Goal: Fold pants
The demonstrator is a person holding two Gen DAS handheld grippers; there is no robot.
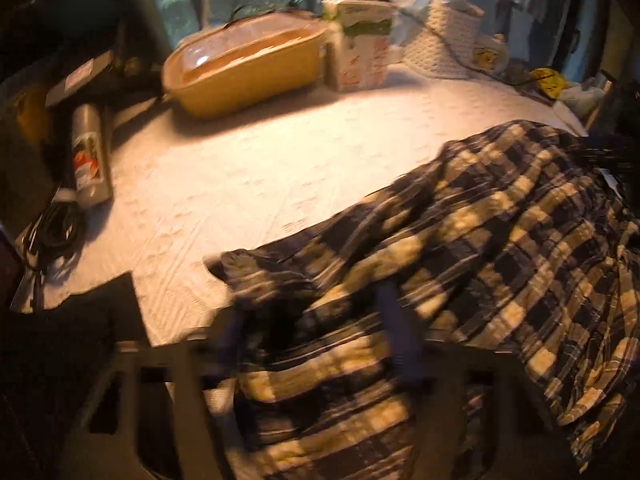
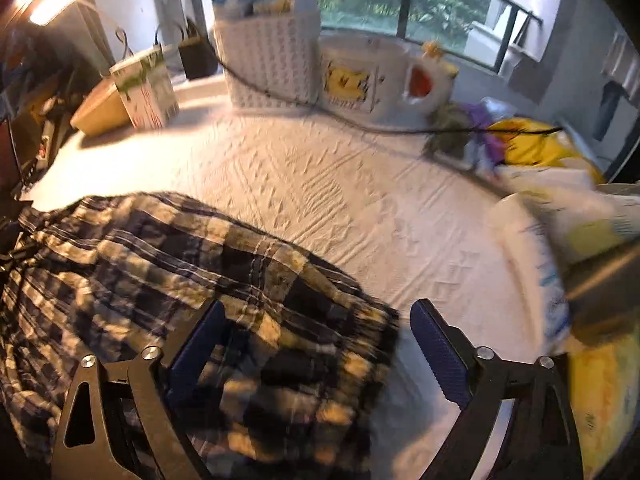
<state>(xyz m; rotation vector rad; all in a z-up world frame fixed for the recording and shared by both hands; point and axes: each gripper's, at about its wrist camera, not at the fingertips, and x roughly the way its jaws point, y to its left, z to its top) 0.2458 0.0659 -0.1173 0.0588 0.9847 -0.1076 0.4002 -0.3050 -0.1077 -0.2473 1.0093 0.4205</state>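
Plaid pants (image 1: 500,220) in dark blue and cream lie crumpled on a white textured sheet (image 1: 240,184). In the left wrist view they spread from the right edge down to the near side. My left gripper (image 1: 314,336) is blurred; its fingers stand apart with a bunch of the cloth between them. In the right wrist view the pants (image 2: 160,260) fill the lower left. My right gripper (image 2: 316,344) is open: its left finger (image 2: 200,344) lies over the fabric, its right finger (image 2: 440,356) over the bare sheet (image 2: 360,208), with the pants' edge between them.
At the far edge stand a yellow dish (image 1: 244,64), a carton (image 1: 358,52) and a white knit basket (image 1: 440,40). A canister (image 1: 90,152) and coiled cables (image 1: 52,232) lie at the left. A black cable (image 2: 360,120) crosses the back; a white bundle (image 2: 532,240) sits right.
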